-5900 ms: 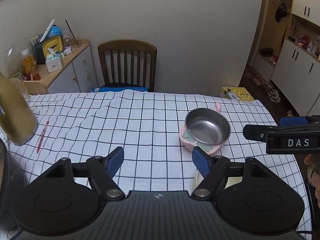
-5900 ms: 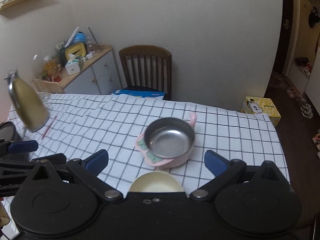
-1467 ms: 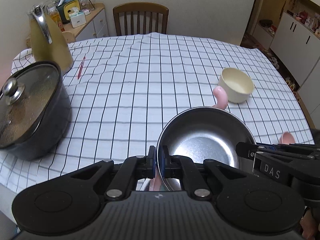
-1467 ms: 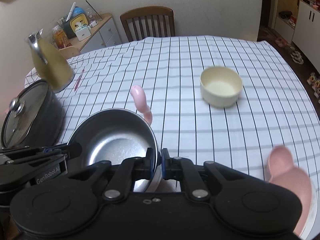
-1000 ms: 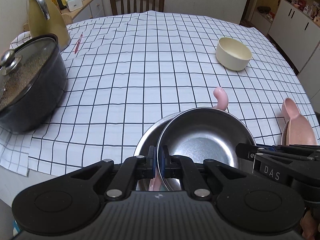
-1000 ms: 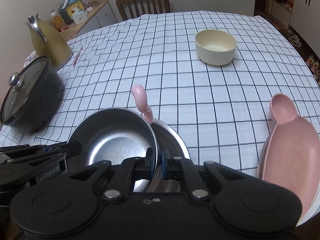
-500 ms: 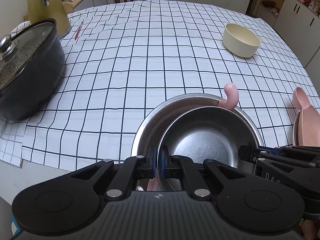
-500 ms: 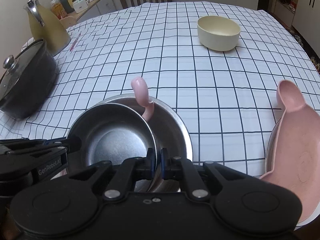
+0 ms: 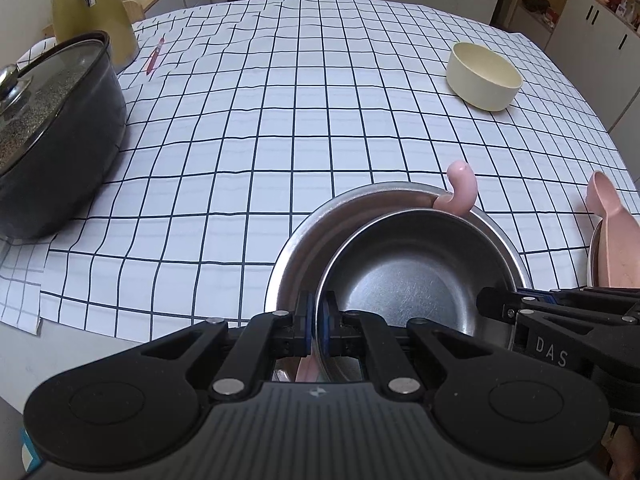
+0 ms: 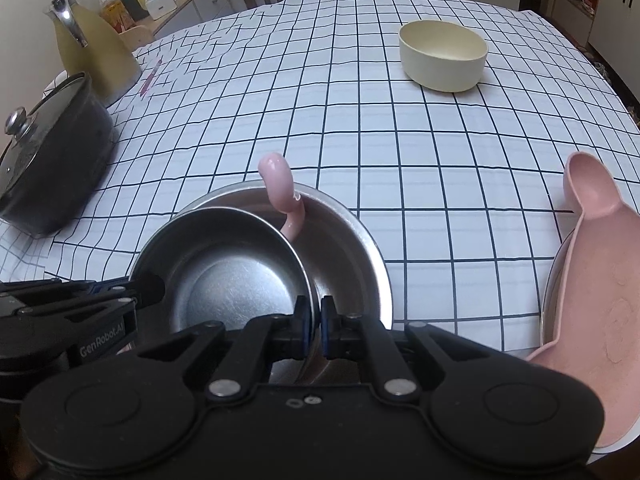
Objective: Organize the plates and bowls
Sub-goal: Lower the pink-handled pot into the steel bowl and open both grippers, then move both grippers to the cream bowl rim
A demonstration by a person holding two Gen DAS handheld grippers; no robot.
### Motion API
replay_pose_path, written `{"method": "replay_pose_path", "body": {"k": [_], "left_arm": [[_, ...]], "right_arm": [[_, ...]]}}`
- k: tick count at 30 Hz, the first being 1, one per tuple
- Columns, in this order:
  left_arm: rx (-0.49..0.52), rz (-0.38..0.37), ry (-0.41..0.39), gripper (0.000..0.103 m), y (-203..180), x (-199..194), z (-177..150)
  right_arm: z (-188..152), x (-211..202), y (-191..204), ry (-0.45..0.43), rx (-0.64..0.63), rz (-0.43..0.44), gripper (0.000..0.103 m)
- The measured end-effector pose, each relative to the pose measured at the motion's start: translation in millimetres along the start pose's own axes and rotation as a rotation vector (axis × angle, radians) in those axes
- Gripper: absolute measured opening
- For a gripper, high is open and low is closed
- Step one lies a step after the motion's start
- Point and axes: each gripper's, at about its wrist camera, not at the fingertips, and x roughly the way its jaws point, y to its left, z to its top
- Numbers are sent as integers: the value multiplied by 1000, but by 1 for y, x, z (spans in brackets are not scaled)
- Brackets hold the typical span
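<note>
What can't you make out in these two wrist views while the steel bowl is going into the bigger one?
- Small steel bowl: near rim and pink underside, both views, hidden by the left gripper and right gripper.
- Large steel bowl: its floor and any contact, covered by the small bowl.
- Pink plate: cut off by the right edge.
- Black pot: contents blurred under its lid.

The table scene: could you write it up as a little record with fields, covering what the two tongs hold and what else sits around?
left tongs: shut on the rim of the pink-handled steel bowl
right tongs: shut on the same bowl's opposite rim
beneath it: larger steel bowl, partly nested
far right: cream bowl, alone on the checked tablecloth
near right: pink dish
left: lidded black pot, yellow jug
</note>
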Motion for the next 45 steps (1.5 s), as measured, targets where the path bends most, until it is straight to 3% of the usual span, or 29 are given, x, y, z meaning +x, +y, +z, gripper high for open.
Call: {"method": "replay_pose_path", "body": {"k": [16,35,37,40,41,42,45], "left_arm": [[8,-1,-9,7,1,-9,0],[35,-33,-180,10,5,-70,20],[28,-47,-191,16,3,-73,25],[22,-66,-239,44,0,-80,33],[20,-67,-259,60,0,-83,36],[18,-69,-285,66,-1,-87,39],[33,-70,-308,66,-8,-90,52]], "right_arm": [[4,-16,2,-21,-16,33,31],[17,-68,6,-120,-113,89,60],[21,-73,5,-133,-124,97,63],[30,-82,4,-166,-156,93,67],[34,-84,3,-176,-163,93,69],[38,-87,1,-188,-168,94,74],[52,-93,-5,-214,-176,96,77]]}}
